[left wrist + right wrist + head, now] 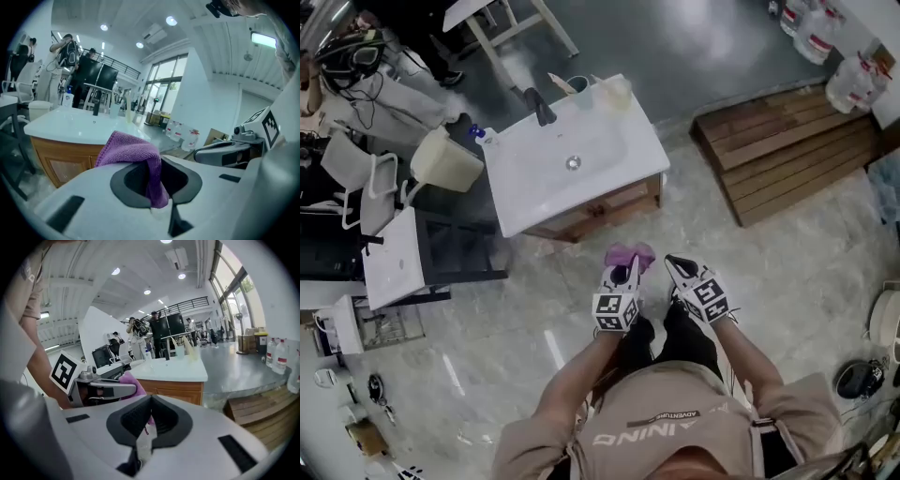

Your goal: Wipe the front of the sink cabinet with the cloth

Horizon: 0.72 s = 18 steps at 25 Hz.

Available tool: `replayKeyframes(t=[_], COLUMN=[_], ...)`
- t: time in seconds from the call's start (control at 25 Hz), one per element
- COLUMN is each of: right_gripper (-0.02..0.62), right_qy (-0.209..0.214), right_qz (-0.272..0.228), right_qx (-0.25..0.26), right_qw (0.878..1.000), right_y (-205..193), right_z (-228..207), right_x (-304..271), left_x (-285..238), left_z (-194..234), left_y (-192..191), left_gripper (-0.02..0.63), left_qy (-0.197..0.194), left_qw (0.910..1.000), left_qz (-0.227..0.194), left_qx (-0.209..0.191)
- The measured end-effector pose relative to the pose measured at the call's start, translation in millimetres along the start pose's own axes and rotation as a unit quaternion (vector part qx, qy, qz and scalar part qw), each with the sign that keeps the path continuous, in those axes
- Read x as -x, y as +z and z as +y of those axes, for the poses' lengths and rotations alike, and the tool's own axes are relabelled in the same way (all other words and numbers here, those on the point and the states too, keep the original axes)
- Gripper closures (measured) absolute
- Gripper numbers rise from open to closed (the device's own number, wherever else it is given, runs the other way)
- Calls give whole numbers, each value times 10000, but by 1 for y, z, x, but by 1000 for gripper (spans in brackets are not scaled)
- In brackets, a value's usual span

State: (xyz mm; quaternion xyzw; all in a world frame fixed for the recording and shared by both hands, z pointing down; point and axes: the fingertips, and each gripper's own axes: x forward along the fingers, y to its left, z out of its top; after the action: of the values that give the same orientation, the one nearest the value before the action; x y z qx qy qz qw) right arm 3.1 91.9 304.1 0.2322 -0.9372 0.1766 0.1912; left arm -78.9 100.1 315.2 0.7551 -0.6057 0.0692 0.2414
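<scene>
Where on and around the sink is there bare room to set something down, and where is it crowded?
Free: the front strip of the sink top, between drain and cabinet; the floor between cabinet and left gripper holding the cloth. Crowded: the back edge, with faucet and cups.

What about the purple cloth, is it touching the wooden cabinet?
Apart. The head view shows a strip of bare floor between the purple cloth and the cabinet front.
</scene>
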Motion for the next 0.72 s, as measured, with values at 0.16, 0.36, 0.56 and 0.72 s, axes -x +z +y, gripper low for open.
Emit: replayKeyframes(t=[0.16,0.36,0.56,0.72], right_gripper=[584,584,584,584], right_qy=[159,296,424,409], right_qz=[-167,-266,-476,-678], right_qx=[198,377,707,879], right_qw=[9995,9985,9955,9930], right_y=[33,61,105,137], right_z=[30,59,78,90], right_x=[9,19,29,37], left_x=[36,71,98,122], left_z=[-7,-4,2,6], left_y=[27,55,107,146], left_gripper=[569,569,569,569], left_qy=[-27,60,130,267], left_qw=[9988,9988,9974,9940], left_qz=[-233,-360,-653,-834], left_qx=[429,317,-274,-656])
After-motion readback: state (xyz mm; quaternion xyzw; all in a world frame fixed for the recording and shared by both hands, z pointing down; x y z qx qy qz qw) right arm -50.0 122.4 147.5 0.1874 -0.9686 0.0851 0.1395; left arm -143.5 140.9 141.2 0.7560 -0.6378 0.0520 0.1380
